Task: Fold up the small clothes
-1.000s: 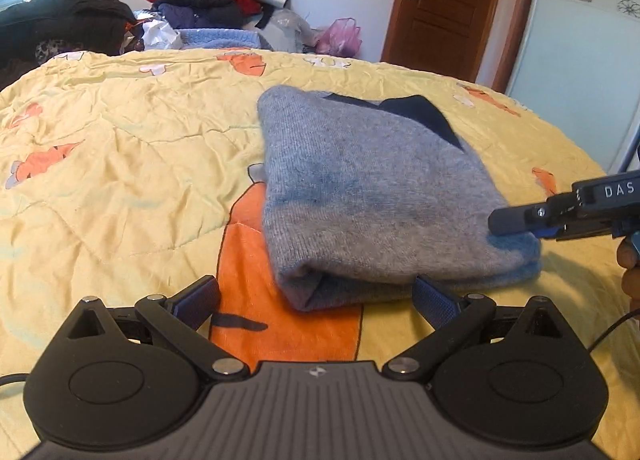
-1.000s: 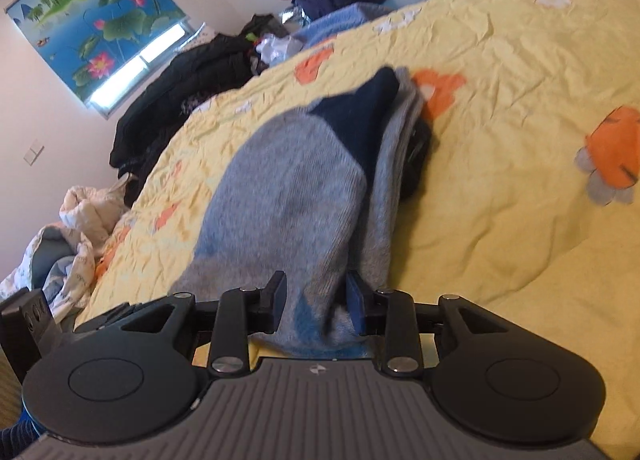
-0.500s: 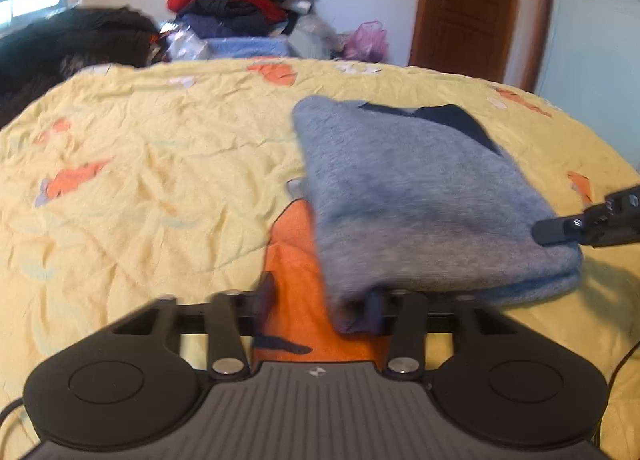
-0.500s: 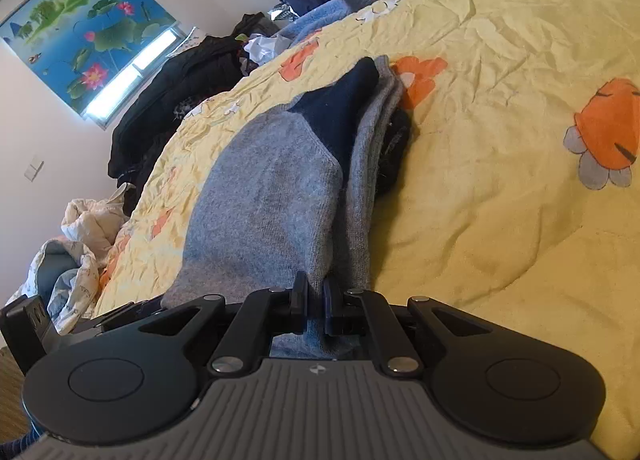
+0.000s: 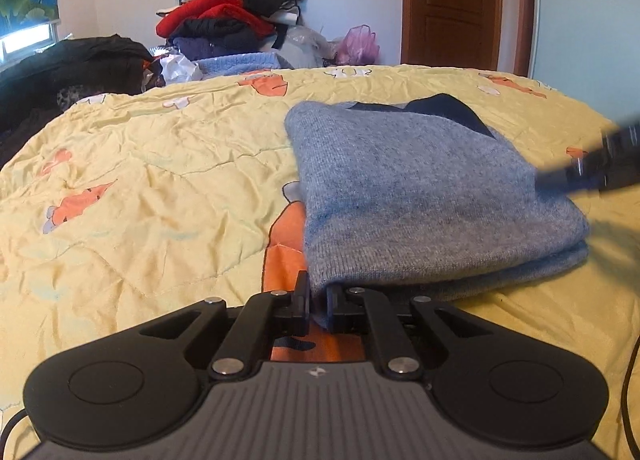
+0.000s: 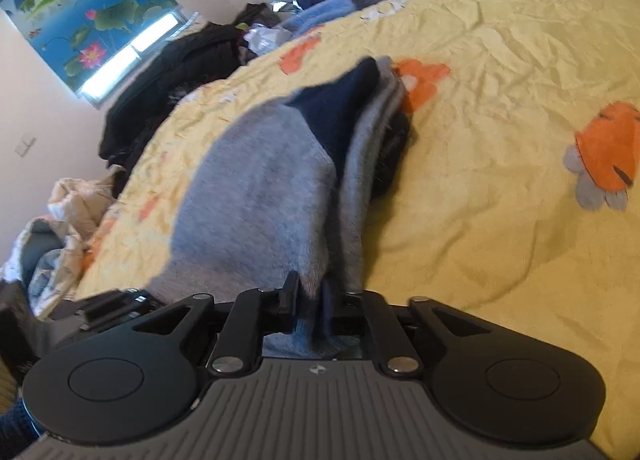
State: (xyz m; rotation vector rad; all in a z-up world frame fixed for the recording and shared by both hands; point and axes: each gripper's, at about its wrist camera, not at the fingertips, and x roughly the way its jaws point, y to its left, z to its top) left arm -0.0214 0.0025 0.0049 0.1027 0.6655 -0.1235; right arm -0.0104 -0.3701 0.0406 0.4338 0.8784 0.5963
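Grey sweater with navy patch, yellow bedspread with orange motifs

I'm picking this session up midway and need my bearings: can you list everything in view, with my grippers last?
folded sweater: one, grey with a navy patch, lying on the bedspread, near edge at both grippers
bedspread: one, yellow with orange prints, covering the bed
clothes pile: one heap, red, black and navy, beyond the far edge of the bed
light-blue knit: one, at the foot of that pile
black garment: one, at the far left of the bed
pink plastic bag: one, by the door
door: one, brown wood, far wall
lotus window blind: one, blue and green, over the window
left gripper: one, black, shut on the sweater's near corner
right gripper: one, black, jaws opening, sweater fabric between them
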